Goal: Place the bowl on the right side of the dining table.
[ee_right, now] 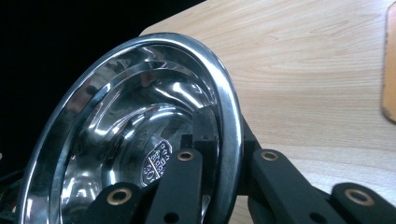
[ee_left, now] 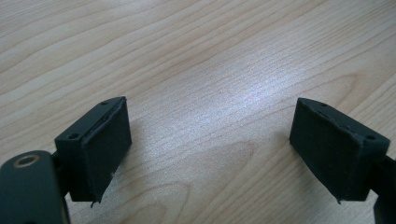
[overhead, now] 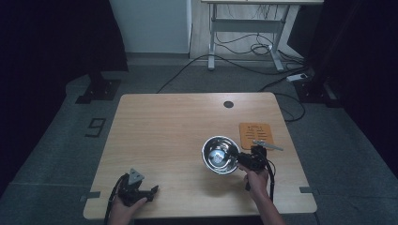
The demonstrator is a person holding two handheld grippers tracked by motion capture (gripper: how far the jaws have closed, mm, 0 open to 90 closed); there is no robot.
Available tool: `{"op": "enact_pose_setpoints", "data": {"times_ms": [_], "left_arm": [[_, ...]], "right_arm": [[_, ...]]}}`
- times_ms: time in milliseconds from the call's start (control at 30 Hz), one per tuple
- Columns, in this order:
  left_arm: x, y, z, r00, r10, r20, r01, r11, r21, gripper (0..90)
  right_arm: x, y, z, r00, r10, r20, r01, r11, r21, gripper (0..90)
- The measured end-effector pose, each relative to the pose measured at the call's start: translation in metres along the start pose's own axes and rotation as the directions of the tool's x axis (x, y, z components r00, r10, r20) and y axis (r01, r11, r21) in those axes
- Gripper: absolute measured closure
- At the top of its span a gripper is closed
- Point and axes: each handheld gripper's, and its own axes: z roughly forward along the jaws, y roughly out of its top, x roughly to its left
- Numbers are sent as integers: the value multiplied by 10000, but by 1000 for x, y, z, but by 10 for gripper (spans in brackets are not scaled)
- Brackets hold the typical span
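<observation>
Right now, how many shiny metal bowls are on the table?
1. The steel bowl sits right of the table's middle, beside the orange mat. The right gripper has its jaws closed on the bowl's rim, one inside and one outside.

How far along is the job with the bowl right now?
Done: the right gripper has clamped the bowl by its rim, one jaw inside and one outside. In hand: the bowl, near the mat. Left: moving it and letting go; the left gripper rests open over bare table.
</observation>
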Motion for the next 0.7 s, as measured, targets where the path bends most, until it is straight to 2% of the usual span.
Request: {"op": "enact_pose_setpoints", "data": {"times_ms": [700], "left_arm": [[0, 0, 0, 10000, -4, -2, 4, 10000, -3, 123]], "right_arm": [[-9, 6, -8, 9995, 267, 153, -261, 9989, -383, 853]]}}
